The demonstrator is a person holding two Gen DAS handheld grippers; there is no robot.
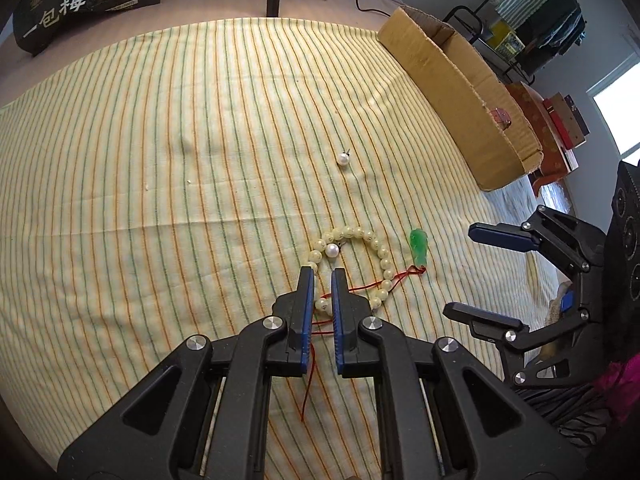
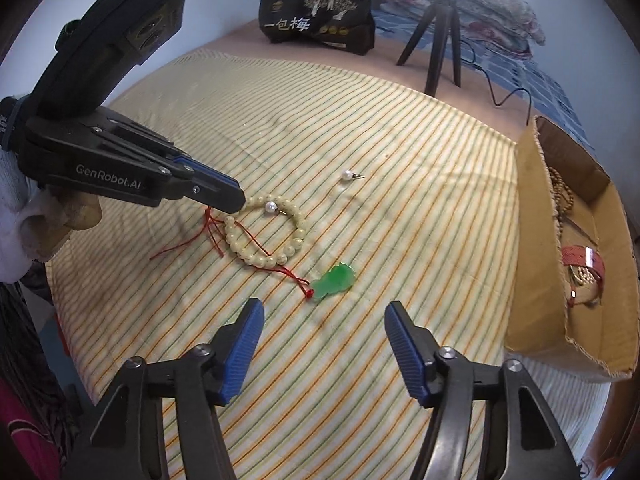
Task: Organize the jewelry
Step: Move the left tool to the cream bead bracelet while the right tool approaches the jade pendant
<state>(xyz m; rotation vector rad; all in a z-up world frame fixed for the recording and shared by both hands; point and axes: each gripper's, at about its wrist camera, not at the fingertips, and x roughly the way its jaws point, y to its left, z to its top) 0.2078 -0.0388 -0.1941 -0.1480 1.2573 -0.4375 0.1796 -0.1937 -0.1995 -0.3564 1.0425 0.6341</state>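
A cream bead bracelet (image 1: 378, 250) (image 2: 280, 258) lies on the striped cloth with a red cord (image 1: 310, 376) (image 2: 180, 246) crossing it. The cord leads to a green pendant (image 1: 418, 248) (image 2: 334, 282). One pearl earring (image 1: 331, 250) (image 2: 271, 207) rests on the bracelet, another (image 1: 343, 159) (image 2: 347, 176) lies farther off. My left gripper (image 1: 322, 276) (image 2: 236, 202) is down at the bracelet's near side, jaws narrowed around the beads (image 1: 322, 305) with small gaps showing. My right gripper (image 2: 324, 316) (image 1: 460, 268) is open and empty, just short of the pendant.
A cardboard box (image 1: 460, 92) (image 2: 532, 248) at the right holds wooden beads and a red watch strap (image 2: 582, 260). A black printed bag (image 1: 80, 4) (image 2: 318, 20) and a small tripod (image 2: 438, 36) stand at the far edge of the striped cloth (image 1: 160, 160).
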